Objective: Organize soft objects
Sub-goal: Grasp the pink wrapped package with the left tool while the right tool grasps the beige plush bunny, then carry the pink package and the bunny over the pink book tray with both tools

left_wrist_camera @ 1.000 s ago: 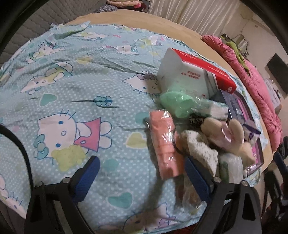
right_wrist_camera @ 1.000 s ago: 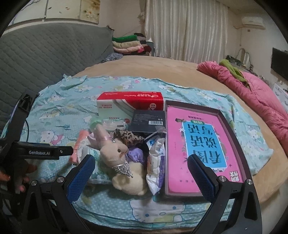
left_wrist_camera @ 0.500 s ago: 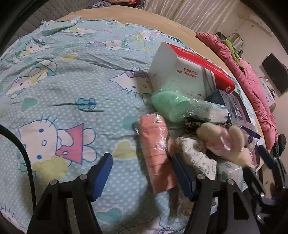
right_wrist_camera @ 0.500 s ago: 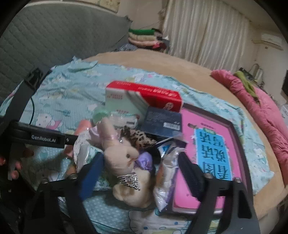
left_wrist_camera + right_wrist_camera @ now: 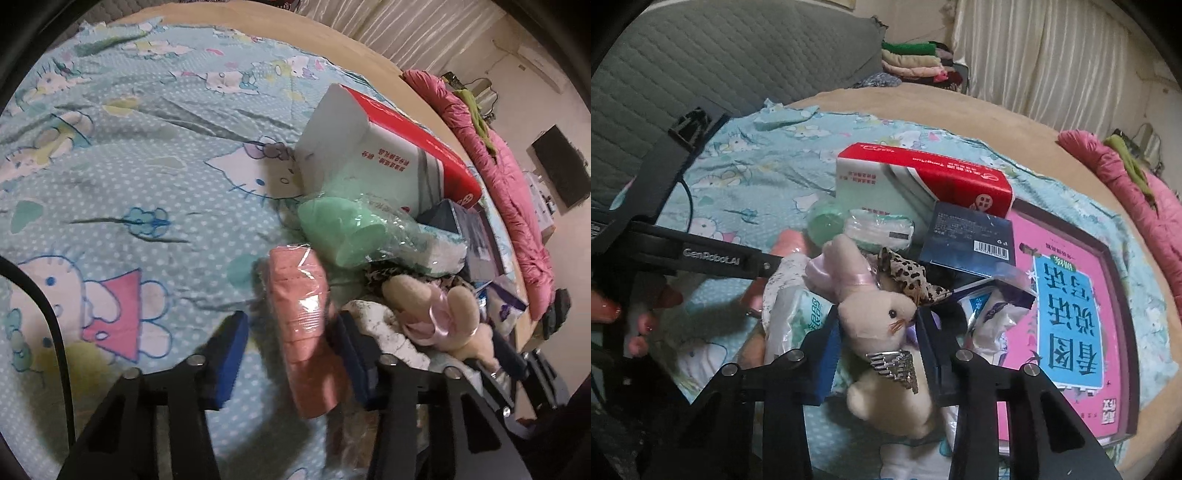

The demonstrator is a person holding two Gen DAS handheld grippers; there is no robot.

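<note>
A pink wrapped pack (image 5: pixel 303 314) lies on the Hello Kitty sheet (image 5: pixel 110 166) at the left edge of a pile. My left gripper (image 5: pixel 291 354) straddles it with closing jaws: the right pad is against the pack, and a gap remains at the left pad. A cream plush rabbit (image 5: pixel 882 314) with a pink ribbon lies on top of the pile; the left wrist view shows this rabbit (image 5: pixel 424 306) too. My right gripper (image 5: pixel 877 350) is closing on its head, and both blue pads touch it.
Around the rabbit lie a red-and-white tissue box (image 5: pixel 923 181), a bagged green cup (image 5: pixel 340 229), a dark blue box (image 5: pixel 967 236), tissue packets (image 5: pixel 798 310), leopard cloth (image 5: pixel 905 273) and a pink picture book (image 5: pixel 1067 310). A pink quilt (image 5: pixel 1137 192) lines the right side of the bed.
Both grippers came down and forward onto the pile while their jaws narrowed. The left now brackets the pink pack, and the right now brackets the rabbit's head.
</note>
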